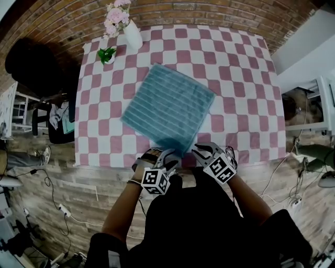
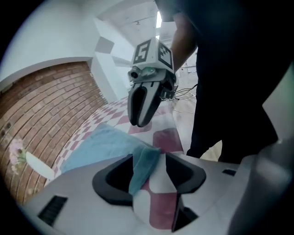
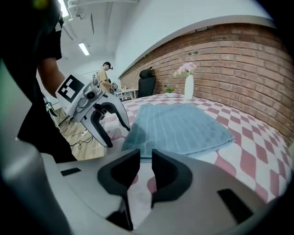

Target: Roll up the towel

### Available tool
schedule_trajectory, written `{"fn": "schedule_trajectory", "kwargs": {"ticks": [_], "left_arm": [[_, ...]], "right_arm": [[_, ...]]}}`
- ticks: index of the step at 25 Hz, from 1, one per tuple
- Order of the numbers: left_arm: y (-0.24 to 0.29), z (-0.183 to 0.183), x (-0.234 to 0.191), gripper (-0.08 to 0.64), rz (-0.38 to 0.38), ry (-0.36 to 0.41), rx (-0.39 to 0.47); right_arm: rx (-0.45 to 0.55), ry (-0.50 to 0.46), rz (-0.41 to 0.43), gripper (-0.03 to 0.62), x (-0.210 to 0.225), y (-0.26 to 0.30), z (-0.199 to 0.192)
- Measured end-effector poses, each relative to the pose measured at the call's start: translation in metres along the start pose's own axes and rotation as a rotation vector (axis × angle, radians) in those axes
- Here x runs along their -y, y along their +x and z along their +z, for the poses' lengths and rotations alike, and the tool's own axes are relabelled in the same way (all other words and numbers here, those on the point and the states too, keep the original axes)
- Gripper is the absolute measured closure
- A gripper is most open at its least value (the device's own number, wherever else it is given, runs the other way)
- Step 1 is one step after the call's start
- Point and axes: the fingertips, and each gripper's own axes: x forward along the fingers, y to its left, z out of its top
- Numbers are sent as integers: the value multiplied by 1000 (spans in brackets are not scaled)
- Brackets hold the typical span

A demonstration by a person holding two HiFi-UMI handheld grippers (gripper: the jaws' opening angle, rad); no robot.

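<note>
Between the spread jaws of your left gripper (image 2: 149, 170) the towel (image 1: 168, 107) corner lies unpinched, while your right gripper (image 3: 141, 167), jaws nearly together on nothing, sits beside that edge, probably to start rolling.

I see soft, even light from ceiling strips (image 3: 84, 48); edges are fisheye-bent, corners dark, and the towel's (image 1: 168, 107) near corner is motion-blurred.

Teal towel (image 1: 168, 107) with thin pale stripes, on a pink-and-white checked cloth (image 1: 241, 78). At the cloth's far left corner, white vase (image 1: 132, 35) with pink flowers (image 1: 116, 14), beside a green plant (image 1: 106, 54). Red-brown brick wall (image 1: 220, 13); grey-brown wood floor (image 1: 104, 183).
</note>
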Motion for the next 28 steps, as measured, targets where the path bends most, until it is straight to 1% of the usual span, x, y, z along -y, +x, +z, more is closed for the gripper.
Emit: {"fn": "schedule_trajectory", "kwargs": {"ticks": [3,6,7,9,10,11,12,13,14,16,19,21,24,26,28], "left_arm": [[13,7,6,369,-40,44,-16],[25,8,8,411,-60,48,-47],[29,6,10,413,-73,47,-66],[35,3,13,423,-102,35,-93],[36,3,15,447,-113,25,-98],[36,2,15,455,-118,15,-99],[37,3,16,468,-115,6,-102],[37,3,16,517,-107,-1,-106],[37,4,16,545,-100,-10,-109],[36,9,13,548,-85,-53,-97],[26,20,2,552,-47,-145,-42],[15,29,-9,552,-7,-215,2],[-6,42,-30,552,73,-321,80],[-19,49,-43,552,126,-367,123],[-33,55,-55,552,171,-399,158]], "right_arm": [[16,21,-31,512,13,-9,-3],[24,42,-62,512,26,-19,-10],[25,49,-70,512,30,-22,-12],[27,61,-82,512,37,-28,-16],[28,68,-86,512,41,-31,-18],[29,74,-89,512,43,-33,-20],[28,78,-90,512,46,-35,-21],[26,80,-89,512,48,-36,-23],[24,79,-86,512,49,-36,-25],[18,64,-77,512,49,-36,-27],[-12,-4,-63,506,47,-32,-31],[-48,-80,-51,494,44,-31,-34],[-70,-225,-59,402,40,-26,-35],[-67,-310,-84,339,41,-20,-32],[-48,-368,-117,308,44,-12,-24]]}}
